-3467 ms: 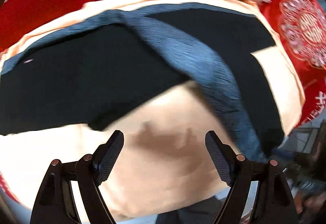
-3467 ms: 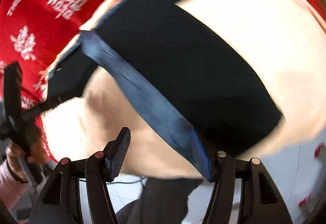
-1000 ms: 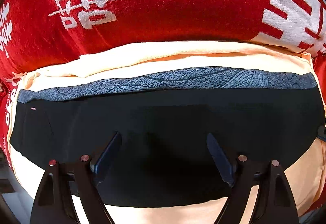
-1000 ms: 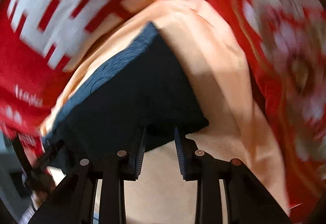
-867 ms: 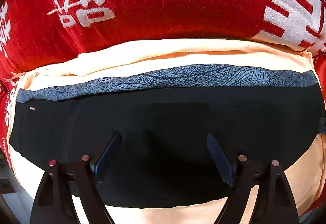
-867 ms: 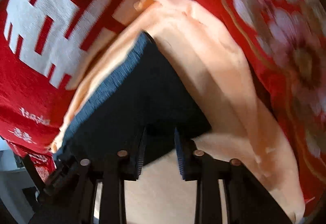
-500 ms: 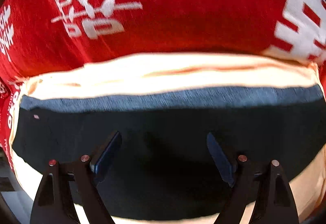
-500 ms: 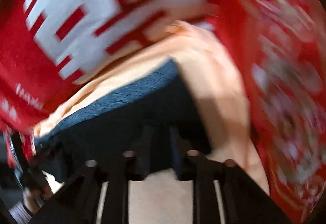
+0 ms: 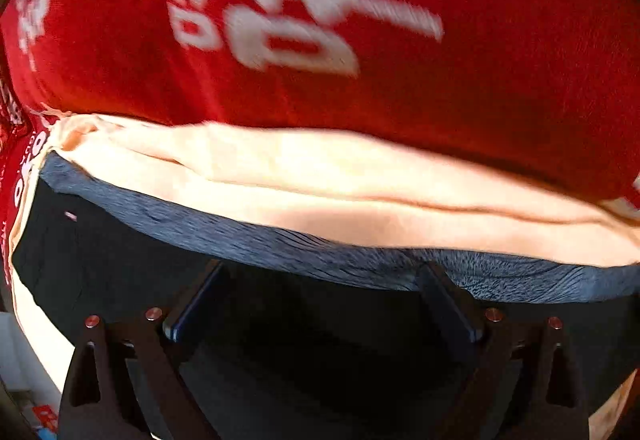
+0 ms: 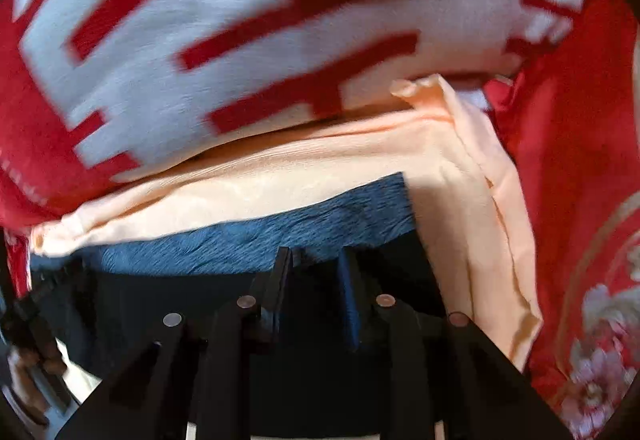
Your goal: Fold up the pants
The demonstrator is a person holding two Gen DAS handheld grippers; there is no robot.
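Black pants (image 9: pixel 120 272) with a blue-grey patterned waistband (image 9: pixel 280 244) lie flat on a peach cloth (image 9: pixel 320 176). My left gripper (image 9: pixel 320 300) hovers over the pants with its tips at the waistband. Its jaws are opening wide, with only the flat cloth beneath them. In the right wrist view the pants (image 10: pixel 160 304) end at a corner by the waistband (image 10: pixel 240 240). My right gripper (image 10: pixel 314 272) stands there with a narrow gap between its jaws. I see no fold of cloth pinched in it.
The peach cloth (image 10: pixel 460 200) lies on a red blanket (image 9: pixel 480 80) with big white characters (image 10: pixel 240 0). A hand (image 10: pixel 20 372) on the other gripper's handle shows blurred at the right wrist view's left edge. Pale floor (image 9: pixel 24 360) shows at the lower left.
Both grippers have slid across the pants from the near edge up to the waistband. The left jaws now stand wider. The right gripper has rolled, so the waistband now lies level in its view.
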